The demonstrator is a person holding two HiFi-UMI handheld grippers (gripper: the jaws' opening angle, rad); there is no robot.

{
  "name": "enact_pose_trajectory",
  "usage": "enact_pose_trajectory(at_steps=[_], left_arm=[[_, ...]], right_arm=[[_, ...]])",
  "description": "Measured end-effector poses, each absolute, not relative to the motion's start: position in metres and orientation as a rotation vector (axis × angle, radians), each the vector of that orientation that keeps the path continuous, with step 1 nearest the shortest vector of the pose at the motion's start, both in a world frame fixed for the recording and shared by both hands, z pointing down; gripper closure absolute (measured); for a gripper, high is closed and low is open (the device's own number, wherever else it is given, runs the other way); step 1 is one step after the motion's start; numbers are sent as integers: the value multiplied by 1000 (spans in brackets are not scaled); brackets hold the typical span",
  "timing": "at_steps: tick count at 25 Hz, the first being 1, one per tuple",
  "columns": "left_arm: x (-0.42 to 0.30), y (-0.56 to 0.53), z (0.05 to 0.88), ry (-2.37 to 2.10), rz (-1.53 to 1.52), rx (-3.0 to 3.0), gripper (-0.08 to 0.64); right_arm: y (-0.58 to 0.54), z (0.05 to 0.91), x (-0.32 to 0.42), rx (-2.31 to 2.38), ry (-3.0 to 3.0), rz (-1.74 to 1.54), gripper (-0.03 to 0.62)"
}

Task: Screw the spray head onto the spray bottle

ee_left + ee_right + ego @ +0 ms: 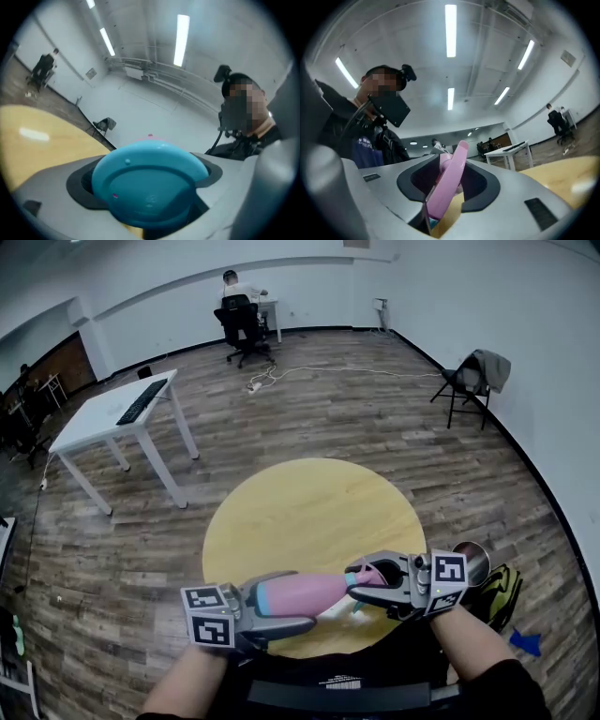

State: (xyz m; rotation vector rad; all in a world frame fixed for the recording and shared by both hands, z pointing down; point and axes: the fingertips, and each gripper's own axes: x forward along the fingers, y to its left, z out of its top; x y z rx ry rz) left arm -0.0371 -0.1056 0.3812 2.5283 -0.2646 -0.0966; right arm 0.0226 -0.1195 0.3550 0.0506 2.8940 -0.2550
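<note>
Spray bottle (323,589) bridges left gripper (298,601) and right gripper (354,583) over the tabletop's (309,512) near edge, blocking the gap between them. Tabletop beyond lies open. White desk (112,418) and folding chair (473,381) stand well apart.

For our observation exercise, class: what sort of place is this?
Probably a large, sparsely furnished office or lab room: a wood-plank floor, a white desk bearing a keyboard, a person seated at a far desk, and ceiling strip lights.

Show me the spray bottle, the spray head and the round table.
spray bottle (305,594), head view, middle of its pink body
spray head (452,177), right gripper view, its pink lever
round table (309,512), head view, bare yellow top
</note>
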Motion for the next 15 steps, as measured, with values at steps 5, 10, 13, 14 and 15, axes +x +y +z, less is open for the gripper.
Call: enact_pose_trajectory(at_steps=[5, 10, 13, 14, 15], left_arm=[[-33, -101, 390, 4, -186, 2071, 34], [-40, -113, 377, -98, -262, 2170, 32], [-57, -131, 355, -260, -355, 2347, 29], [-62, -132, 350, -340, -348, 2454, 29], [-65, -131, 347, -428, -309, 2577, 29]], right_arm=[[-97, 355, 24, 90, 2972, 49, 442], [-112, 350, 25, 82, 2873, -153, 442], [-127, 352, 18, 78, 2820, -368, 441], [-132, 355, 16, 77, 2796, -454, 442], [-136, 359, 16, 76, 2768, -541, 442]])
